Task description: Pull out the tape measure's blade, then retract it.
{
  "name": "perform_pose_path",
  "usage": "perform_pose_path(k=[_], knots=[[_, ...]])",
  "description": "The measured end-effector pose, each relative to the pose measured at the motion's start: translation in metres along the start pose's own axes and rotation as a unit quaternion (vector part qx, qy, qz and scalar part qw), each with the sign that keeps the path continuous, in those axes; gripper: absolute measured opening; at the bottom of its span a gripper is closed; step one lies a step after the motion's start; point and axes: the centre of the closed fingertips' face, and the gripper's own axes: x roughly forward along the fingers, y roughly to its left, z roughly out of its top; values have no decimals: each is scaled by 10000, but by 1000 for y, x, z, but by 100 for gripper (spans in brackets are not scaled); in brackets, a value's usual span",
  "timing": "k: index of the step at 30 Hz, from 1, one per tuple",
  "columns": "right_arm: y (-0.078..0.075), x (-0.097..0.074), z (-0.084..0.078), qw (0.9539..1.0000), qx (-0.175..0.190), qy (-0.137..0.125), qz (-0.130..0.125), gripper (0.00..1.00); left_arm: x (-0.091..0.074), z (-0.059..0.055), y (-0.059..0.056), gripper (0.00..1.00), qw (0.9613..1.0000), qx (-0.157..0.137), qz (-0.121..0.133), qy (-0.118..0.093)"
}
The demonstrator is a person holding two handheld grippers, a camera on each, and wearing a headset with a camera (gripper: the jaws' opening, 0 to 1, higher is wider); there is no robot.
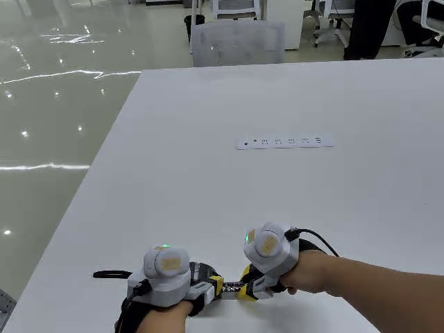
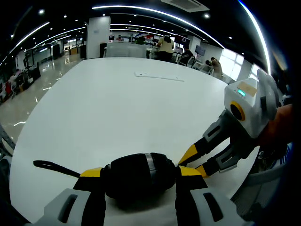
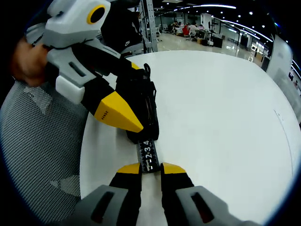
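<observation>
A black tape measure [image 2: 139, 176] sits at the near edge of the white table, clamped between the yellow-tipped jaws of my left gripper [image 2: 140, 172]. Its black wrist strap [image 2: 52, 166] trails off to the left. In the right gripper view the case [image 3: 141, 106] shows with a short length of numbered blade [image 3: 147, 155] pulled out. My right gripper [image 3: 146, 168] is shut on the blade's end. In the head view the left gripper [image 1: 212, 286] and right gripper [image 1: 244, 287] sit close together, with the blade [image 1: 230, 286] between them.
A white power strip [image 1: 284, 142] lies mid-table, far from the grippers. The table [image 1: 277, 187] is wide and bare beyond it. A grey chair [image 1: 237, 43] stands at the far edge. A mesh chair [image 3: 37, 155] is beside the near table edge.
</observation>
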Motion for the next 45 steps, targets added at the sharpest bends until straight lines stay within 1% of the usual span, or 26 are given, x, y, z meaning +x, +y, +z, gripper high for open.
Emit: perform_pose_path(k=[5,7,11,15,21,22,26,28,30,33,40,45], knots=[[2,4,5,9999,-100,74,22,14,0,0,0,55,10000,-7,-7,7],[3,7,9,9999,-95,80,26,14,0,0,0,55,10000,-10,-10,6],[5,11,15,9997,-207,90,26,14,0,0,0,55,10000,-23,-18,-6],[3,13,15,9996,-243,109,59,14,0,0,0,55,10000,-10,-19,-5],[5,14,17,9986,-415,313,136,14,0,0,0,55,10000,-29,-23,-2],[5,14,17,9984,-457,313,139,14,0,0,0,55,10000,-22,-25,-1],[5,17,20,9985,-417,337,147,13,0,1,0,55,10000,-37,-30,-2],[6,17,21,9979,-479,408,156,13,0,1,0,55,10000,-39,-37,-7],[5,18,21,9975,-549,424,153,13,0,1,0,55,10000,-47,-36,-10],[5,18,22,9978,-445,472,124,13,0,1,0,55,10000,-48,-45,-20],[5,18,21,9978,-525,401,65,14,-1,1,0,55,10000,-40,-63,-8],[6,19,21,9972,-582,469,35,14,-1,1,0,55,10000,-16,-88,-24]])
